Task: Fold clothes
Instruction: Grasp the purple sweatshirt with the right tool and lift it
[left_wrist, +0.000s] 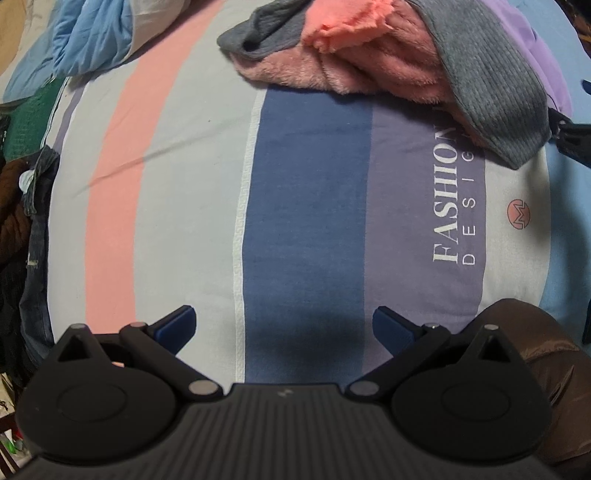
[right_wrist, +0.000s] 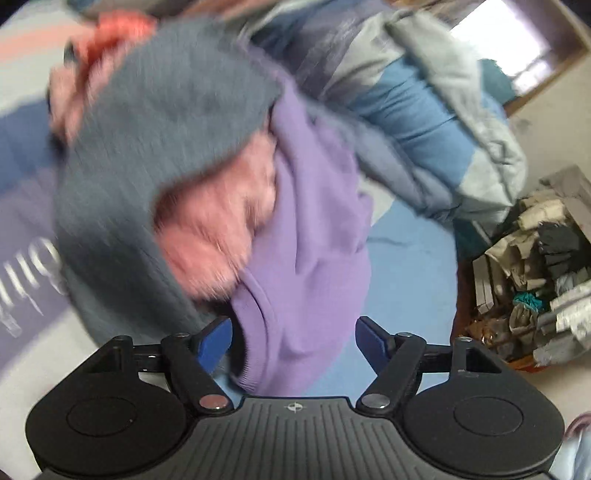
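On the striped bedsheet (left_wrist: 306, 206) we see our left gripper (left_wrist: 283, 326) hovering with its blue pads spread wide and nothing between them, the heap of clothes lying beyond it at the far edge. That heap is a grey knit garment (left_wrist: 491, 92) draped over a pink fleece piece (left_wrist: 369, 70). Our right gripper (right_wrist: 294, 339) has its jaws apart too, a purple garment (right_wrist: 314, 236) lying loose between them, unpinched.

Soft even light; right view smeared, perhaps motion blur; edges bulge.
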